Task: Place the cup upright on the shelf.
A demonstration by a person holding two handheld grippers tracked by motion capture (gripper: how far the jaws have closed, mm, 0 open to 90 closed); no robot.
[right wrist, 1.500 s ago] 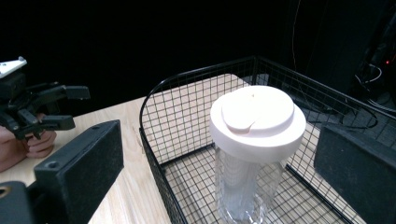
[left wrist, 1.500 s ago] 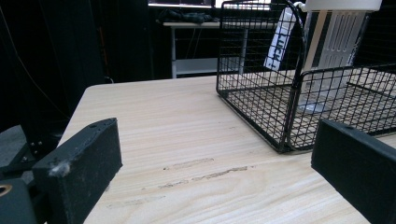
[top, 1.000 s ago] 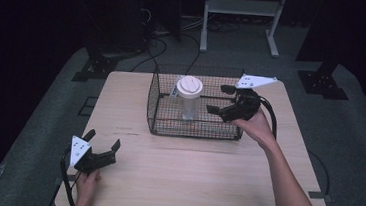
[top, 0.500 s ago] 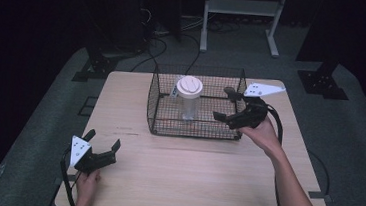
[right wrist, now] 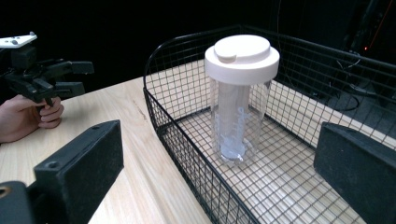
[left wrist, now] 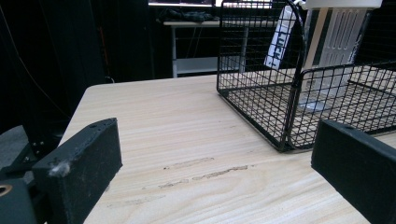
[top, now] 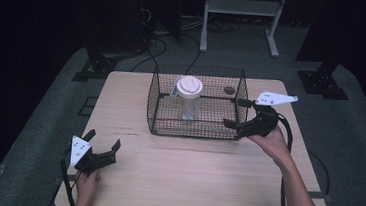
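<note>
**Claw Lines Up on Bottle Inside Wire Basket**

A clear bottle with a white lid stands upright in a black wire basket near the far edge of the surface. The right claw hovers at the basket's right end wall, jaws spread wide and holding nothing, aimed at the bottle. The left claw sits near the front left corner of the surface, jaws likewise apart and empty, well away from the basket. The risk from here appears to lie in the approach: a jaw coming in low could catch the basket's rim or mesh and drag the whole basket, while a glancing touch on the tall, narrow bottle could tip it before the jaws close.
</note>
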